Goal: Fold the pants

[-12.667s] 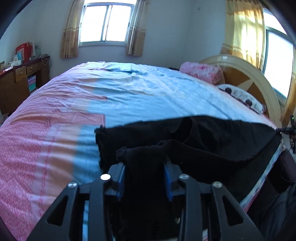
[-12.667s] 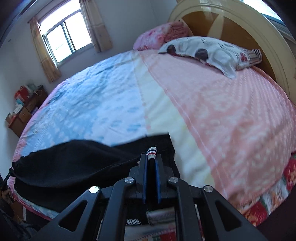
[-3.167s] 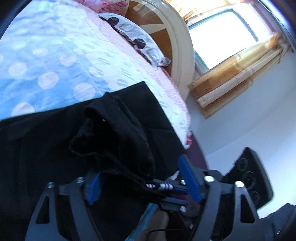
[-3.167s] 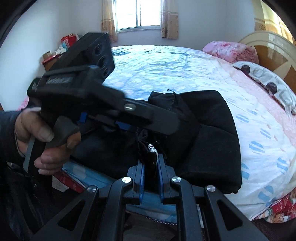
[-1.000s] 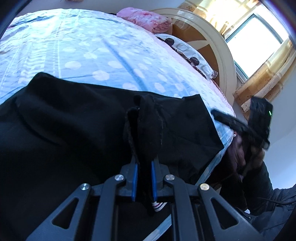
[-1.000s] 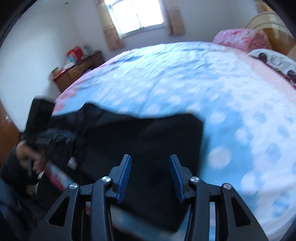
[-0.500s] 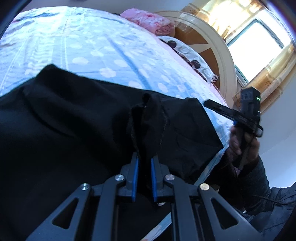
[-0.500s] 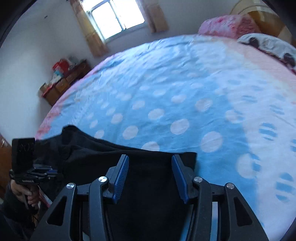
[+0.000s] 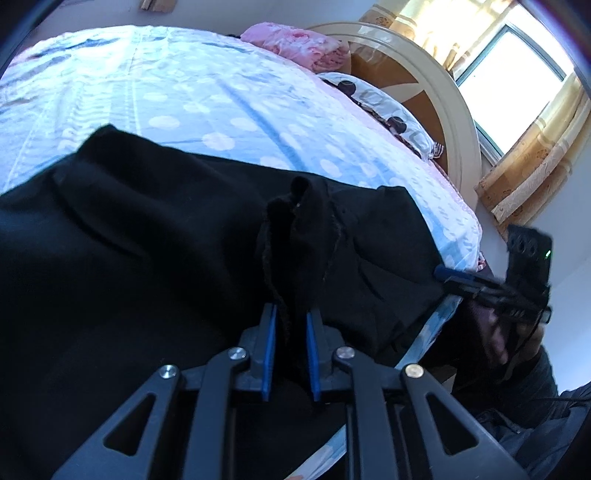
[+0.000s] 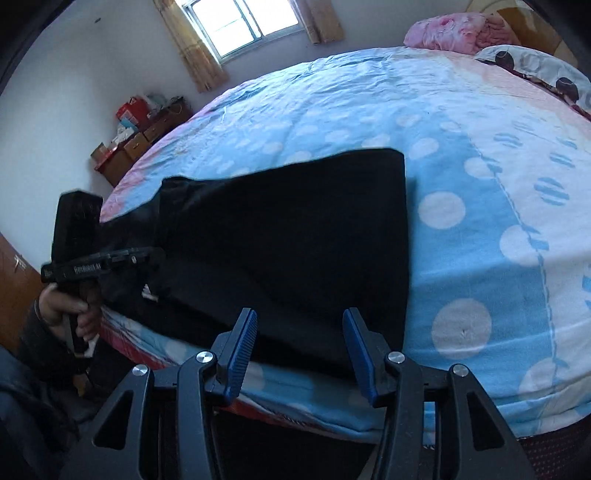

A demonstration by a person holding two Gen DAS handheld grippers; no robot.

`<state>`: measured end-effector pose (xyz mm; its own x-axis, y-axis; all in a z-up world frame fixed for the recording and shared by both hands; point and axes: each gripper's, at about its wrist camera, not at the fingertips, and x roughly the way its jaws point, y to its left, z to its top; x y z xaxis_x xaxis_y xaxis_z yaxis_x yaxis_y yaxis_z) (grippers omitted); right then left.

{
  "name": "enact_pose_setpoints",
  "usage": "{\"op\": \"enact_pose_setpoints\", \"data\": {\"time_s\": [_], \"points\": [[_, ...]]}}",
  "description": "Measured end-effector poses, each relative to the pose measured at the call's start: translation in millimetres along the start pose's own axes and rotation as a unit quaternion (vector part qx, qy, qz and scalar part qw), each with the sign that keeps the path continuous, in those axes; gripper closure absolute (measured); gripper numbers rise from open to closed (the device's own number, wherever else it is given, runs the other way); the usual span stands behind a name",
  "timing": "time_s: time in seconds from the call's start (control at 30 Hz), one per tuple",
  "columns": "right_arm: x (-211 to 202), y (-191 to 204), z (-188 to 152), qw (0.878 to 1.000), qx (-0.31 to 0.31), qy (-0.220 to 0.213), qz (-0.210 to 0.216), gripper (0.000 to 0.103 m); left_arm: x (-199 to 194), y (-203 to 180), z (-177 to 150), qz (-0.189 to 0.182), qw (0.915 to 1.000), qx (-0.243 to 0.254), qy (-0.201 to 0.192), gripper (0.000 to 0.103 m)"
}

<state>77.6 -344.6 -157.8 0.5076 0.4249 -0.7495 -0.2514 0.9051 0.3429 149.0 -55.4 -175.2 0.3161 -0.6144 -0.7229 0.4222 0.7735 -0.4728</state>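
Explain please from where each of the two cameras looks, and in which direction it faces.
Left wrist: sits on the left hand-held gripper, shut on a bunch of the black pants, facing the headboard; the right hand-held gripper shows at right.
Right wrist: sits on the open right hand-held gripper at the bed's edge, facing the far window; the left hand and its tool show at left.
Shared: pants, polka-dot bedspread, pink bundle and spotted pillow.

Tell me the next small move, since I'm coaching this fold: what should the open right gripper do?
Probably ease the right gripper forward and close on the near edge of the black fabric pants. Its jaws stand open just short of that edge, while the left gripper is shut on a bunched part of the pants.
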Motion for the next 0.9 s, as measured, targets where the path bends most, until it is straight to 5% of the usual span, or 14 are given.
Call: {"op": "enact_pose_setpoints", "data": {"time_s": [0.2, 0.43, 0.7, 0.9], "points": [[9, 33, 13, 0.999, -0.035, -0.012, 0.029, 0.052, -3, -2, -4, -0.024, 0.9995, -0.013, -0.018, 0.089], [30, 55, 16, 0.998, -0.052, -0.013, 0.037, 0.052, -15, -2, -5, 0.003, 0.9998, -0.001, -0.019, 0.097], [48, 33, 12, 0.999, -0.008, 0.011, 0.048, 0.048, -11, 10, -16, -0.004, 0.9996, -0.023, -0.012, 0.097], [39, 71, 22, 0.996, -0.065, -0.022, 0.056, 0.048, -22, 0, -12, 0.061, 0.9976, -0.004, -0.032, 0.059]]}}
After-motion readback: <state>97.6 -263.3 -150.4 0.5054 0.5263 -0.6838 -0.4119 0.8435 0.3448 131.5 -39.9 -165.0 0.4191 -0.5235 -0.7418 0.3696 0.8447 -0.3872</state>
